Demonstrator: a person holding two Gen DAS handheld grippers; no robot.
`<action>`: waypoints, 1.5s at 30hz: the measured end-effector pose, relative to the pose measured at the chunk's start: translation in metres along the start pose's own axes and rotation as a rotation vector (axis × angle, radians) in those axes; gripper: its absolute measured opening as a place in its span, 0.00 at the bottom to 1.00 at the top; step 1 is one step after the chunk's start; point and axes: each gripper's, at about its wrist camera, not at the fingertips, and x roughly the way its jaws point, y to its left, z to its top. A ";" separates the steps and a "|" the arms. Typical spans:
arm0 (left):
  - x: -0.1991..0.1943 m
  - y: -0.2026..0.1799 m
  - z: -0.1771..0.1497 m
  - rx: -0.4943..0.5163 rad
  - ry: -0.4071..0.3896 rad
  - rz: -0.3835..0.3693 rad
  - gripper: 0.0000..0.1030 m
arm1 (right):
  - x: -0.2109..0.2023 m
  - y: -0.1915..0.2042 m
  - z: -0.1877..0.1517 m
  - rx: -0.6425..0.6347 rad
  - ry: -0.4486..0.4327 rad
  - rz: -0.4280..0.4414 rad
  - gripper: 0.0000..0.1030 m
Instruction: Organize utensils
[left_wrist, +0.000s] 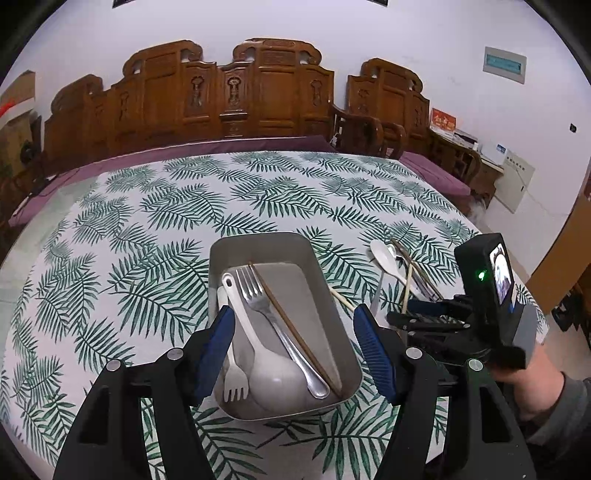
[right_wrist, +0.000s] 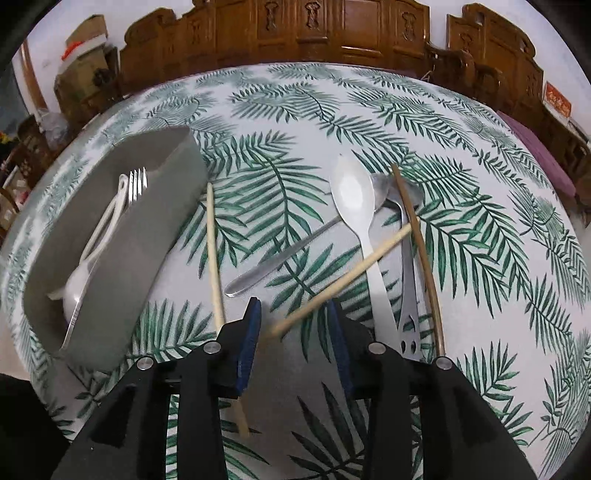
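A grey rectangular tray (left_wrist: 218, 254) sits on the leaf-print table. It holds a metal fork (left_wrist: 275, 321), a white spoon (left_wrist: 258, 354), a small white fork (left_wrist: 232, 380) and a brown chopstick (left_wrist: 295, 328). My left gripper (left_wrist: 293, 343) is open, its fingers either side of the tray. My right gripper (right_wrist: 293, 325) is open and low over the table, its fingers around the near end of a pale chopstick (right_wrist: 343, 278). A second pale chopstick (right_wrist: 213, 251), a metal spoon (right_wrist: 284, 254), a white spoon (right_wrist: 354, 206), a flat metal utensil (right_wrist: 408, 295) and a brown chopstick (right_wrist: 417, 240) lie loose.
The tray (right_wrist: 147, 236) lies just left of the right gripper. The right gripper's body (left_wrist: 484, 295) is close to the right of the left gripper. Carved wooden benches (left_wrist: 236, 96) with purple cushions stand beyond the table's far edge.
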 end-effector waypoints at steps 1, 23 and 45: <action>-0.001 -0.002 -0.001 0.002 -0.001 -0.002 0.62 | -0.001 -0.001 -0.001 0.000 0.007 -0.007 0.38; 0.004 -0.087 -0.027 0.069 0.061 0.003 0.62 | -0.039 -0.088 -0.027 0.098 -0.024 0.024 0.06; 0.111 -0.132 -0.043 0.061 0.268 0.043 0.37 | -0.054 -0.109 -0.035 0.116 -0.117 0.118 0.06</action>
